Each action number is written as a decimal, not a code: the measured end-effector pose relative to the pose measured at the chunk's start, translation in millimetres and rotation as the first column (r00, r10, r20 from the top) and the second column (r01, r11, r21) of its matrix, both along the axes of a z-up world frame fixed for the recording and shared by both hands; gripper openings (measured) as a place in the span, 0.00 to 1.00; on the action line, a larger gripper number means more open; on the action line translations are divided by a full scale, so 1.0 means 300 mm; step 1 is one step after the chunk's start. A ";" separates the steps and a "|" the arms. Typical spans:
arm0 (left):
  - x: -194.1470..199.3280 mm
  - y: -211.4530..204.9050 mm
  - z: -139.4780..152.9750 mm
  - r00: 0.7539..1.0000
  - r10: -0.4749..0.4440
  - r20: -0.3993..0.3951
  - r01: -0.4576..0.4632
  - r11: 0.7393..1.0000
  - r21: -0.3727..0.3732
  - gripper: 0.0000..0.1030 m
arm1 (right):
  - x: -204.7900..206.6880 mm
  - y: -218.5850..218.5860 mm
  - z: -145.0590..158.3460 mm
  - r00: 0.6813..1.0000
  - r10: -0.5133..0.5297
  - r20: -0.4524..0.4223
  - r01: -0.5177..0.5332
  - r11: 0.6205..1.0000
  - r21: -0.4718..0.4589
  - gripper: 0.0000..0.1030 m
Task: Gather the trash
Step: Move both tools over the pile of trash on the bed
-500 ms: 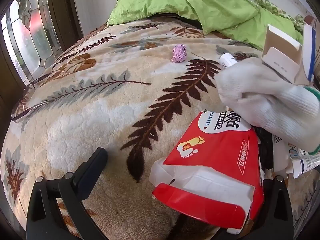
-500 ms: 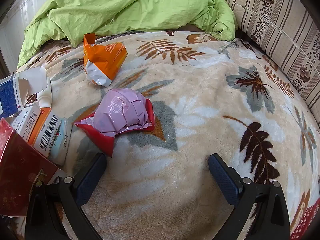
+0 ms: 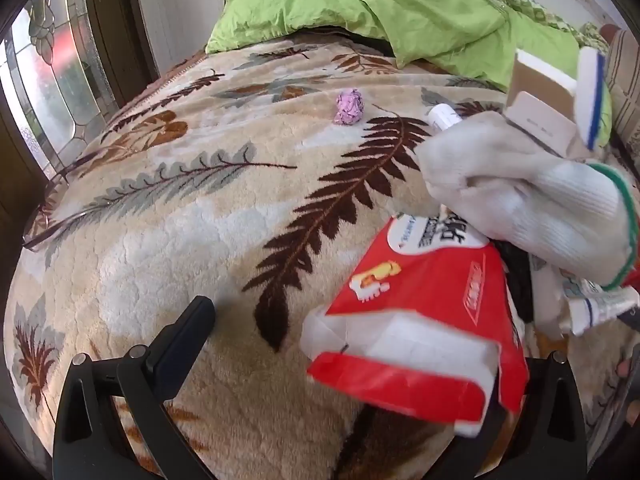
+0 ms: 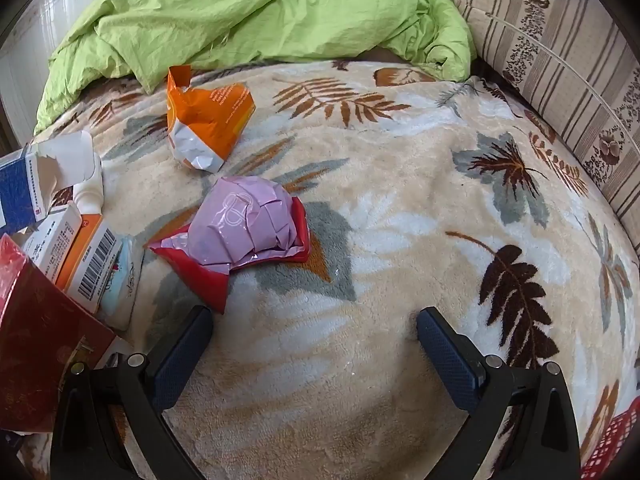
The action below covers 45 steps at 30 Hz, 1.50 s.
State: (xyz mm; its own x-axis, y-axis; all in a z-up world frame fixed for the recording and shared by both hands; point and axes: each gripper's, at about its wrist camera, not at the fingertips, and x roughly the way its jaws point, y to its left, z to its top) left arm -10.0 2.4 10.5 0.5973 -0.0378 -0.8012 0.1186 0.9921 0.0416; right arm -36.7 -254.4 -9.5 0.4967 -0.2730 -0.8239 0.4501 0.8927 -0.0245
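Since half a second ago nothing has shifted: your left gripper (image 3: 348, 344) and right gripper (image 4: 316, 344) stay spread wide, holding nothing. Collection has not begun; the pink-and-red wrapper (image 4: 244, 236) lies mid-blanket (image 4: 400, 208), the orange packet (image 4: 206, 128) nearer the green quilt (image 4: 256, 16).

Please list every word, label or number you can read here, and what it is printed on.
Red and white packet: large Chinese characters, blurred; nothing legible.
Orange and white box: barcode, digits too small.
White box: print too small.
Orange pouch: print too small.
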 end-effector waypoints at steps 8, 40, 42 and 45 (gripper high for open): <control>-0.147 0.023 0.125 0.996 -0.084 0.027 0.086 0.992 -0.089 1.00 | -0.153 -0.051 0.105 0.990 0.135 -0.029 -0.129 0.980 0.155 0.99; -0.673 0.096 0.416 0.933 -0.148 0.329 0.182 0.981 -0.074 1.00 | -0.832 0.245 0.531 0.861 0.326 0.390 -0.314 0.945 -0.096 0.99; -0.675 0.093 0.420 0.931 -0.151 0.332 0.185 0.980 -0.071 1.00 | -0.835 0.246 0.529 0.860 0.328 0.390 -0.319 0.944 -0.089 0.99; -0.678 0.090 0.420 0.933 -0.153 0.327 0.187 0.980 -0.075 1.00 | -0.835 0.252 0.529 0.861 0.332 0.385 -0.321 0.942 -0.095 0.99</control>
